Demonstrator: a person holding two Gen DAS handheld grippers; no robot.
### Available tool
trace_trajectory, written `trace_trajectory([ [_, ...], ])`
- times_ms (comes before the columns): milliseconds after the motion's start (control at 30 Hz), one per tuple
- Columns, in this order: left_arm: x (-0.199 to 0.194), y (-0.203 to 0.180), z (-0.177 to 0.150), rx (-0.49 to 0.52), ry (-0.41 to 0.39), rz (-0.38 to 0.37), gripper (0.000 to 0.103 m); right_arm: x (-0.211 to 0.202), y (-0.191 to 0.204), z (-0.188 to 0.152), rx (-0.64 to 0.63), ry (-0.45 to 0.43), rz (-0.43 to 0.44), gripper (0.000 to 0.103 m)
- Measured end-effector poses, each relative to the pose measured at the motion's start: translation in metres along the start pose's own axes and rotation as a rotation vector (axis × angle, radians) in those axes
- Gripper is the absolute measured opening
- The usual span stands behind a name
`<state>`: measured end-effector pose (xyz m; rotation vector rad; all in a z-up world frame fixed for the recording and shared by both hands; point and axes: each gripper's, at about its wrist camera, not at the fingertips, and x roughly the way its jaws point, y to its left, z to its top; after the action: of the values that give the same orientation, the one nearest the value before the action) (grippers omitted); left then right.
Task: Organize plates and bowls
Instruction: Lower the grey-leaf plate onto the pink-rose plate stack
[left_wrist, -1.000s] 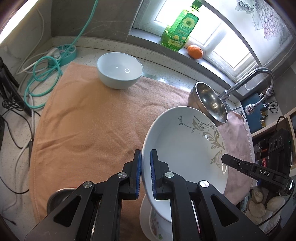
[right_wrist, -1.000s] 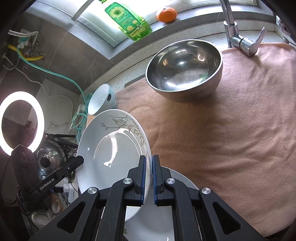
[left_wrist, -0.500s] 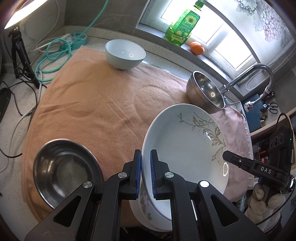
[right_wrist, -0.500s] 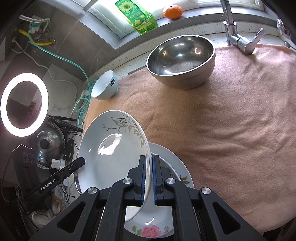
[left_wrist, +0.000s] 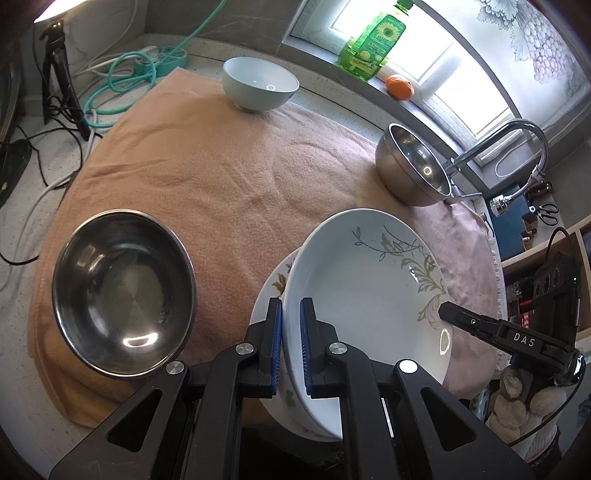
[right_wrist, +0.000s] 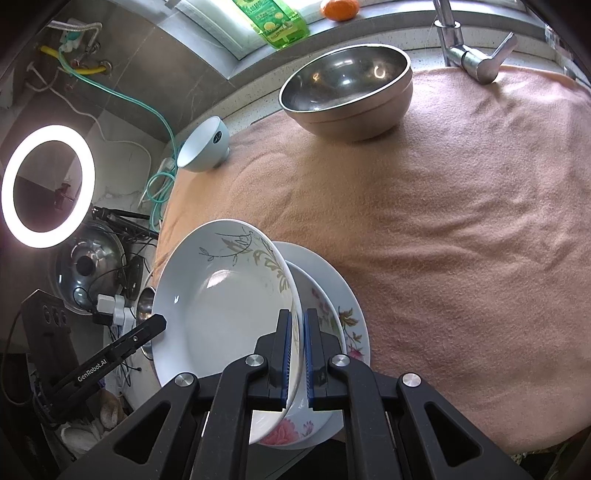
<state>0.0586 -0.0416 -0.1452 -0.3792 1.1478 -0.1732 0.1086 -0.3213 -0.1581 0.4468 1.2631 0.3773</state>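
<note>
Both grippers hold one white leaf-patterned plate (left_wrist: 369, 291) by opposite rims, tilted just above a flower-patterned plate (right_wrist: 332, 295) on the orange towel. My left gripper (left_wrist: 290, 345) is shut on its near rim. My right gripper (right_wrist: 295, 354) is shut on the other rim (right_wrist: 229, 295). The flowered plate's edge shows under it in the left wrist view (left_wrist: 271, 291). A steel bowl (left_wrist: 122, 291) sits left of the plates. A second steel bowl (left_wrist: 413, 170) (right_wrist: 347, 92) and a pale blue bowl (left_wrist: 260, 83) (right_wrist: 205, 146) stand at the back.
The orange towel (left_wrist: 221, 177) covers the counter. A tap (left_wrist: 509, 144) stands at the back right. A green bottle (left_wrist: 373, 40) and an orange (left_wrist: 399, 86) are on the window sill. Cables and a green hose (left_wrist: 122, 81) lie at the left. A ring light (right_wrist: 48, 184) stands left.
Both grippers have pulled back and lowered with the leaf plate. It now hangs close over the flowered plate. The left steel bowl has come into full view.
</note>
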Motion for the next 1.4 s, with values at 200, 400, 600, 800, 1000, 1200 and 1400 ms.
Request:
trace_trajectory([
  [200, 0.003, 0.0, -0.008, -0.008, 0.007, 0.006, 0.008, 0.002, -0.002, -0.003, -0.011, 0.009, -0.003, 0.006],
  [400, 0.007, 0.001, -0.015, -0.02, 0.021, 0.009, 0.008, 0.006, -0.006, -0.006, -0.012, 0.023, -0.006, 0.006],
  [600, 0.01, 0.0, -0.018, -0.018, 0.023, 0.02, 0.008, 0.009, -0.008, -0.008, -0.016, 0.029, -0.01, 0.006],
  [800, 0.013, 0.0, -0.019, -0.014, 0.027, 0.032, 0.008, 0.01, -0.01, -0.01, -0.019, 0.035, -0.013, 0.006],
  [1000, 0.017, 0.001, -0.02, -0.016, 0.038, 0.039, 0.008, 0.013, -0.01, -0.011, -0.022, 0.042, -0.02, 0.006],
  [1200, 0.018, 0.002, -0.021, -0.016, 0.039, 0.042, 0.008, 0.015, -0.01, -0.011, -0.022, 0.046, -0.025, 0.006],
  [1400, 0.019, 0.003, -0.021, -0.008, 0.035, 0.046, 0.008, 0.018, -0.011, -0.011, -0.02, 0.047, -0.028, 0.006],
])
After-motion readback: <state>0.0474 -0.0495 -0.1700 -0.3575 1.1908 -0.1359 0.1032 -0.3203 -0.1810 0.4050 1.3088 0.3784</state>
